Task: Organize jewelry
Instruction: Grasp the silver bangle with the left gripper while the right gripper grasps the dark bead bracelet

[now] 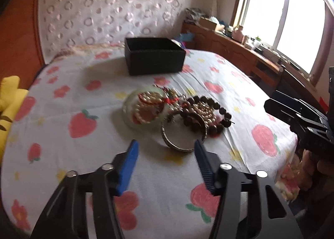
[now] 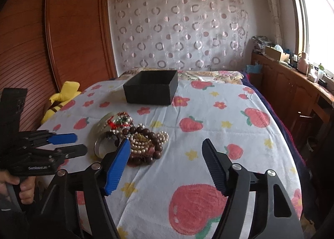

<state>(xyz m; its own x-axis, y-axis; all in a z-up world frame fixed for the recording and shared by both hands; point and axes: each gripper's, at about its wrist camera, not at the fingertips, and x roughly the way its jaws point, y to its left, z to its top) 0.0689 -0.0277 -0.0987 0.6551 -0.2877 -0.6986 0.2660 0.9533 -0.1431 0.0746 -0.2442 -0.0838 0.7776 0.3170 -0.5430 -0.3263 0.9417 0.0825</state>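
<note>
A pile of jewelry (image 1: pixel 187 113) lies on the strawberry-print bedsheet: a silver bangle (image 1: pixel 181 136), dark wooden beads (image 1: pixel 208 109), pearl strands and a pale green bangle (image 1: pixel 142 109). The pile also shows in the right wrist view (image 2: pixel 135 141). An open black box (image 1: pixel 154 55) stands behind it, also seen in the right wrist view (image 2: pixel 151 86). My left gripper (image 1: pixel 166 151) is open and empty, just short of the silver bangle. My right gripper (image 2: pixel 165 149) is open and empty, to the right of the pile. Each gripper shows in the other's view, the right one (image 1: pixel 292 113) and the left one (image 2: pixel 68 145).
A yellow plush toy (image 2: pixel 60 101) lies at the bed's left edge by a wooden wardrobe (image 2: pixel 52 40). A wooden sideboard (image 2: pixel 292 84) with clutter runs under the window on the right. A patterned curtain (image 2: pixel 179 30) hangs behind the bed.
</note>
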